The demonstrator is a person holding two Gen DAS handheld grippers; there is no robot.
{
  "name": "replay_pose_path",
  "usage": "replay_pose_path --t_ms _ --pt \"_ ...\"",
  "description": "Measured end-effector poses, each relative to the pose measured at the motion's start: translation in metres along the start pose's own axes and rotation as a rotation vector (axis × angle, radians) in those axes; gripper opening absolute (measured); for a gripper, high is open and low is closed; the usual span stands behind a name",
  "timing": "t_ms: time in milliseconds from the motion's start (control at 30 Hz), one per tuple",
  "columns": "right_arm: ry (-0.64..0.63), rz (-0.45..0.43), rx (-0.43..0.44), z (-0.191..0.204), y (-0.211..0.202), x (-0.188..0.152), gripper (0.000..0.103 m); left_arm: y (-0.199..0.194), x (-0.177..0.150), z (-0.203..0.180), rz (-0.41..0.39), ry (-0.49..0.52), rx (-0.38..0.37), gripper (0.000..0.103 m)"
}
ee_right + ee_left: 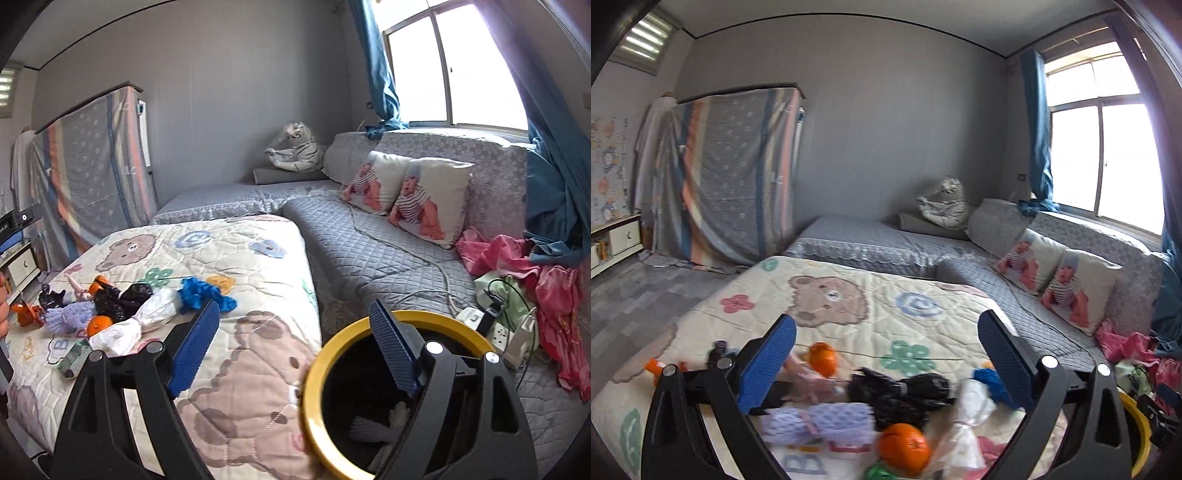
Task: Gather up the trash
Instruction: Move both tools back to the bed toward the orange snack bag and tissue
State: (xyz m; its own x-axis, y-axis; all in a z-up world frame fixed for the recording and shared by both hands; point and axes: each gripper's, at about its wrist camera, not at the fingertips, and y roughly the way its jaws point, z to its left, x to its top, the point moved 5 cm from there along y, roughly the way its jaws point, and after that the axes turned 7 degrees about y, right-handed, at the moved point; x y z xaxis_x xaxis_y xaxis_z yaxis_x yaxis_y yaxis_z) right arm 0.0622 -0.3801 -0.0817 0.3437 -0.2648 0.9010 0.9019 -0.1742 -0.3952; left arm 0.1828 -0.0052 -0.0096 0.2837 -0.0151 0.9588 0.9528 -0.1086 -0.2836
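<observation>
Black crumpled bag (899,397) lies between the gaping, empty left tool (886,362) fingers.

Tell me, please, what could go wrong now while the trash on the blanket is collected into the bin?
1. Oranges and a doll lie among the bags, so the open left gripper might take something that is not trash.
2. The white bag looks thin and could tear or slip.
3. The right gripper, jaws open, sits at the bin rim and could tip it off the bed edge.
</observation>
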Motion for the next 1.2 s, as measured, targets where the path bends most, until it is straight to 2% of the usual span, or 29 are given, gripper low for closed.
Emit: replay_pose_path --t_ms 200,400,500,600,767,900,1200 --pt "-0.049 0.088 0.099 0.055 0.021 -0.018 0.079 -0.011 -0.025 0.104 0.002 -0.035 0.235 0.095" --pt "-0.084 0.162 0.167 0.097 0.047 -0.027 0.079 -0.008 -0.057 0.168 0.049 -0.082 0.315 0.095" --pt "-0.095 0.191 0.188 0.116 0.063 -0.028 0.079 -0.002 -0.067 0.187 0.063 -0.102 0.305 0.095" --pt "-0.120 0.213 0.203 0.134 0.074 -0.029 0.079 0.004 -0.077 0.194 0.086 -0.114 0.252 0.095" --pt "-0.152 0.274 0.232 0.160 0.094 -0.038 0.079 0.025 -0.093 0.194 0.154 -0.067 0.191 0.095" --pt "-0.146 0.327 0.254 0.172 0.105 -0.043 0.079 0.042 -0.100 0.197 0.196 -0.022 0.186 0.095" --pt "-0.126 0.420 0.275 0.191 0.127 -0.053 0.079 0.072 -0.112 0.198 0.290 -0.028 0.137 0.095"
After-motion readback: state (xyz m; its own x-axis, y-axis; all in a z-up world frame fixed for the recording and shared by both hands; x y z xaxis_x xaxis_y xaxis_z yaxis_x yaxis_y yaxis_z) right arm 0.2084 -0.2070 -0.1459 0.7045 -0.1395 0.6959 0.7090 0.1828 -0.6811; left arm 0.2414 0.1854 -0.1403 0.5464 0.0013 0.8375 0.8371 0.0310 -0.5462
